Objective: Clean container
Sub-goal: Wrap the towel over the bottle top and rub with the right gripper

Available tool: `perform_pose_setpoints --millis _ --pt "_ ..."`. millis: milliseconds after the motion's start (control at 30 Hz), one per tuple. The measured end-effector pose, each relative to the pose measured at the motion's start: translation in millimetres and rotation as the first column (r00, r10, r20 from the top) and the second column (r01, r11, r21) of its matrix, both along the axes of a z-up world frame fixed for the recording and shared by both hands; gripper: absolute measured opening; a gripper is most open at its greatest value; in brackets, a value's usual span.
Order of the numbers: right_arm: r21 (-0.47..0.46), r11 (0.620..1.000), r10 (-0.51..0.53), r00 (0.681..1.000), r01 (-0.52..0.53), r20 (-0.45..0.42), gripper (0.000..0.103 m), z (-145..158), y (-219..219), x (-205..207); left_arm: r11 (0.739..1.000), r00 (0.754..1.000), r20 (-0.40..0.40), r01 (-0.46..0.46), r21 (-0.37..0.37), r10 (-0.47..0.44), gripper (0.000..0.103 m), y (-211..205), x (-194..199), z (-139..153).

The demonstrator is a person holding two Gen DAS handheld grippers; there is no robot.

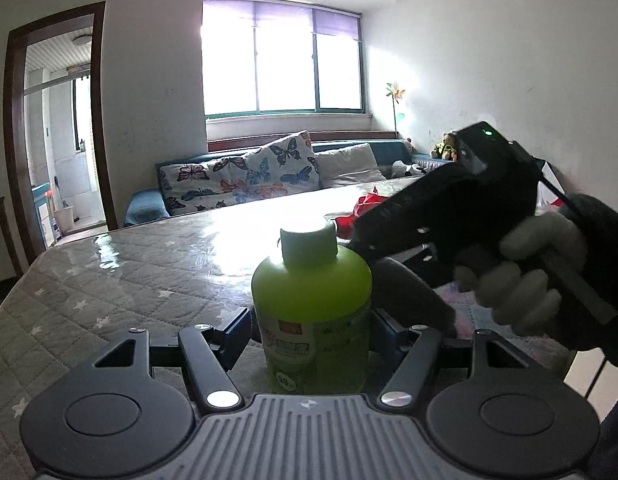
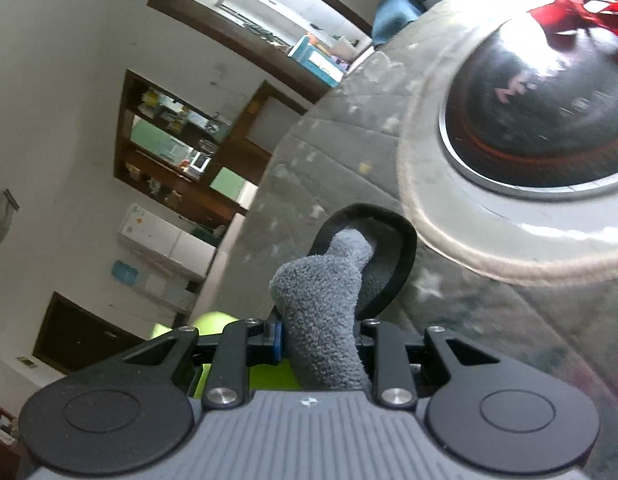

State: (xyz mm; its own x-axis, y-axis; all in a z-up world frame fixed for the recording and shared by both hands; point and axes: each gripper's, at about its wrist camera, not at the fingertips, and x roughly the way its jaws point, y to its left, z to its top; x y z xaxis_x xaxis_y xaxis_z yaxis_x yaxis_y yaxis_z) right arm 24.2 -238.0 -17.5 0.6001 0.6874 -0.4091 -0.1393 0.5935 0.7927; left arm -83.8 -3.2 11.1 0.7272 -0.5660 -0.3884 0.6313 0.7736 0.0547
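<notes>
In the left wrist view, the quilted star-print tablecloth (image 1: 109,280) fills the left half, and just right of centre stands the green bottle (image 1: 311,312) with its pale screw cap (image 1: 308,244), upright on the table. The left gripper (image 1: 311,334) has its jaws pressed against the bottle's lower sides, clamped on it, presumably to steady it while the other hand wipes. To the right of the bottle, the right gripper's black body (image 1: 461,208) comes in from the upper right, tilted down toward the bottle's shoulder, with the person's gloved hand (image 1: 525,276) wrapped round its handle. A dark cloth end (image 1: 413,296) hangs by the bottle's right side, touching it or nearly so; I cannot be sure.

In the right wrist view, a sliver of the green bottle shows at lower left behind the linkage. At centre the right gripper (image 2: 321,340) is closed on a grey fleecy cloth (image 2: 321,312), bunched so a soft wad sticks forward for rubbing. At upper right sits a round induction cooker (image 2: 541,120) on the table, blurred
</notes>
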Motion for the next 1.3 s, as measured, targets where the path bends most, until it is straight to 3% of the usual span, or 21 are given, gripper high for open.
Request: perform_pose_setpoints --millis 167,367,467,567,700,800,1033,1300 --pt "0.072 0.997 -0.041 0.999 0.039 0.028 0.024 9 -13 -19 1.000 1.000 0.001 -0.007 0.003 0.007 0.069 -5 2 1" --pt "0.054 0.999 -0.016 0.978 0.005 0.207 0.024 55 0 -35 1.000 1.000 -0.002 -0.010 0.004 0.010 0.069 -8 5 2" --pt "-0.027 0.999 0.045 0.947 -0.039 0.317 0.024 80 20 -44 1.000 1.000 -0.001 -0.012 0.007 0.012 0.069 -9 5 2" --pt "-0.202 0.979 0.121 0.909 -0.042 0.398 0.024 96 48 -52 1.000 1.000 -0.004 -0.014 0.002 0.014 0.069 -8 5 3" --pt "-0.336 0.939 0.232 0.866 -0.080 0.443 0.023 102 79 -63 1.000 1.000 -0.004 -0.014 -0.002 0.014 0.069 -8 6 2" --pt "-0.373 0.919 0.298 0.844 -0.127 0.447 0.022 103 91 -69 1.000 1.000 -0.001 -0.012 -0.004 0.012 0.069 -7 5 2" --pt "-0.389 0.906 0.322 0.865 -0.165 0.385 0.021 90 86 -86 1.000 1.000 -0.004 -0.007 -0.014 0.007 0.069 -4 5 0" --pt "-0.347 0.936 0.199 0.906 -0.063 0.374 0.021 87 40 -98 1.000 1.000 0.000 -0.006 -0.013 0.006 0.069 -4 7 0"
